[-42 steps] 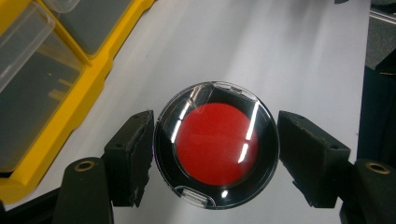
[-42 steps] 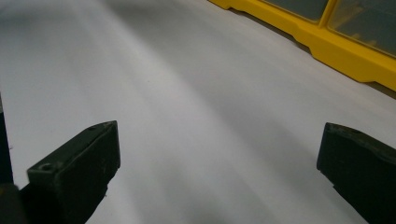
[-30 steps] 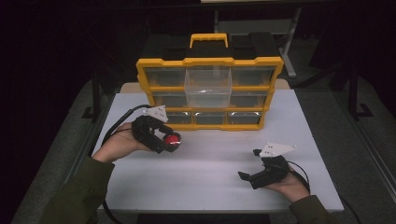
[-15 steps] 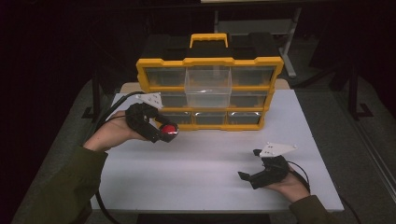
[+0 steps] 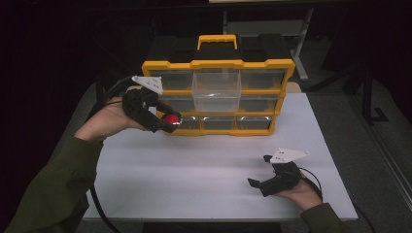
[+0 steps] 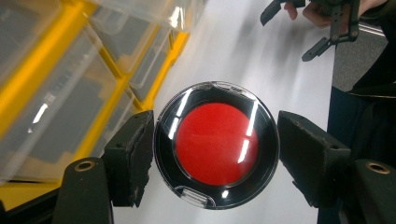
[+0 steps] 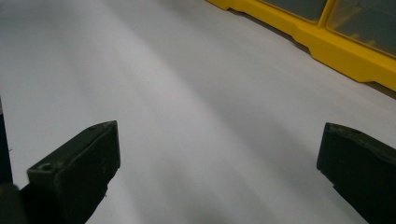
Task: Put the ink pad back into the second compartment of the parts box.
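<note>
The left gripper (image 5: 165, 122) is raised off the tabletop (image 5: 204, 179) near its far left corner, its fingers (image 6: 130, 158) closed from both sides on a round compact (image 6: 216, 144): a black case with a clear lid and a red disc inside. In the left gripper view the left finger presses the rim, and the right finger sits at or just off the opposite rim; the grip looks light but enough to carry it. In the high view the compact (image 5: 171, 119) hangs just in front of the lower left drawers of the yellow organizer (image 5: 218, 65), which stands along the far edge of the tabletop.

One clear drawer (image 5: 216, 91) in the middle column stands pulled forward from the organizer's front, and it looks empty from above. The other drawers sit flush.

The right gripper (image 5: 265, 180) rests low near the near right corner of the tabletop, well apart from the organizer, with its fingers (image 7: 74, 172) spread wide and nothing between them.

As a judgement, the work is about halfway. The pick-up is done and a drawer stands ready. What is left is to bring the compact over the protruding drawer, let it go inside, and push the drawer shut, which the idle right gripper could do. The compact now hangs lower than and to the left of that drawer, so the carry is not finished.
</note>
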